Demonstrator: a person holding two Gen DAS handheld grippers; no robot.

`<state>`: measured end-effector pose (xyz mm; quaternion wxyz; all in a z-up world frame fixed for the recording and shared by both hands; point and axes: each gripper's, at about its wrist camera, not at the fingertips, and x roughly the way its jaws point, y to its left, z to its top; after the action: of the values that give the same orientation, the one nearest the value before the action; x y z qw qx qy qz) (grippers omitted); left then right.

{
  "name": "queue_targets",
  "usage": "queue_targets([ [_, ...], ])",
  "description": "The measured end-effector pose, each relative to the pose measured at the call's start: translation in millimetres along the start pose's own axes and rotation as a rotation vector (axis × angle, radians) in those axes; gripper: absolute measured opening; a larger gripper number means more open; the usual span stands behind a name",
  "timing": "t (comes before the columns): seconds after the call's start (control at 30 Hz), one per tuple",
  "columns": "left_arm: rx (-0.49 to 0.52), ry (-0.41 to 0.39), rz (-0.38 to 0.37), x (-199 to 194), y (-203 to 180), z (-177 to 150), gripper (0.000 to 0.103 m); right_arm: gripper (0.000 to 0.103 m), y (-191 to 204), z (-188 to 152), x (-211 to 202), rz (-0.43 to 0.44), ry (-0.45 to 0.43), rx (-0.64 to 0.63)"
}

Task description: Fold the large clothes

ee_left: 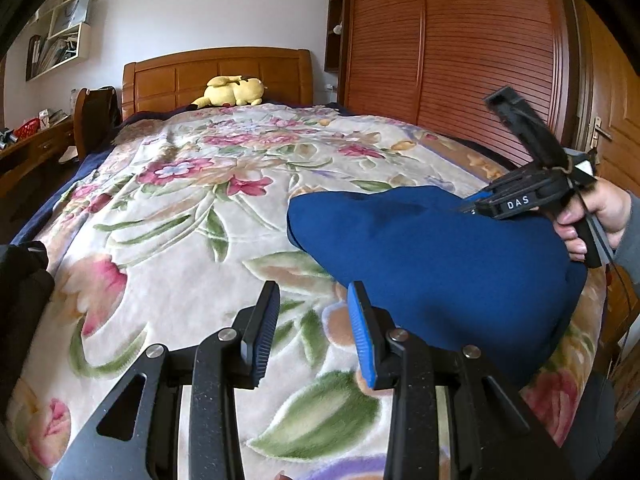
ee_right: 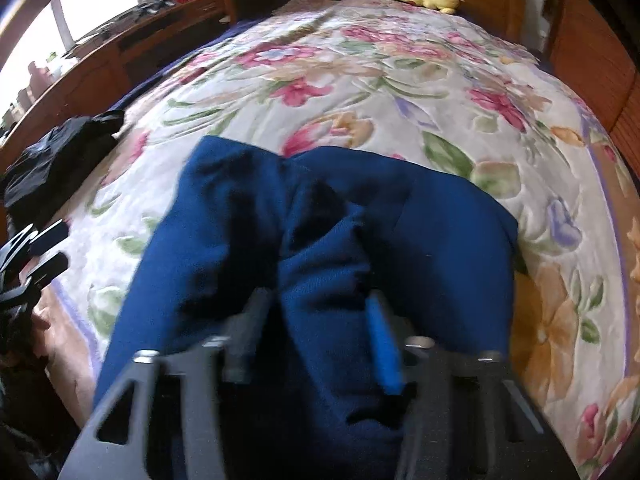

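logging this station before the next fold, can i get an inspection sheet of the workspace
surface: bed with floral blanket, mostly flat.
job's things: blue garment bunched at the near right of the bed, partly lifted.
clutter: black clothing at the left edge; yellow plush toy by the headboard.
grippers: left gripper open over the blanket, holding nothing; right gripper has blue cloth between its fingers, view blurred, grip unclear.
cables: thin cord hanging by the right hand.
surroundings: wooden wardrobe on the right, desk on the left, wall shelves.
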<state>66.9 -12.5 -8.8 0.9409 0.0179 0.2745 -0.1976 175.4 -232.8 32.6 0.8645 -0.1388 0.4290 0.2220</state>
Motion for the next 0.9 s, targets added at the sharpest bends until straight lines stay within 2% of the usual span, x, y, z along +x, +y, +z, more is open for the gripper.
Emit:
queue_targets([
  [0.03,0.001,-0.001,0.001,-1,0,0,0.036,0.019,5,-1,-3,-0.023,-0.012,-0.025],
  [0.1,-0.002,-0.002,0.0,-1,1,0,0.036,0.016,18,-2,-15,-0.075,-0.057,-0.067],
  [0.3,-0.003,-0.013,-0.01,-3,0,-1,0.036,0.014,30,-1,-74,-0.19,-0.234,-0.074],
  [0.37,0.002,-0.016,-0.015,-5,-1,-1,0.036,0.013,29,-5,-93,-0.234,-0.269,-0.062],
  [0.47,0.005,-0.019,-0.023,-7,-2,-1,0.036,0.013,7,-18,-99,-0.29,-0.241,0.002],
  [0.53,0.007,-0.02,-0.034,-9,-4,0,0.036,0.013,-17,-32,-81,-0.312,-0.168,0.066],
  [0.63,0.0,-0.012,-0.071,-5,-10,8,0.036,0.013,-48,-65,-47,-0.301,-0.069,0.148],
  [0.67,-0.001,-0.006,-0.079,-3,-12,12,0.036,0.013,-51,-74,-41,-0.291,-0.059,0.158],
  [0.77,0.004,0.011,-0.11,10,-22,27,0.036,0.015,-58,-85,-42,-0.24,-0.099,0.218],
  [0.87,0.004,0.045,-0.132,34,-34,43,0.036,0.031,-62,-85,-49,-0.239,-0.127,0.22],
  [0.9,0.015,0.052,-0.127,40,-37,47,0.036,0.039,-64,-85,-50,-0.243,-0.132,0.218],
])
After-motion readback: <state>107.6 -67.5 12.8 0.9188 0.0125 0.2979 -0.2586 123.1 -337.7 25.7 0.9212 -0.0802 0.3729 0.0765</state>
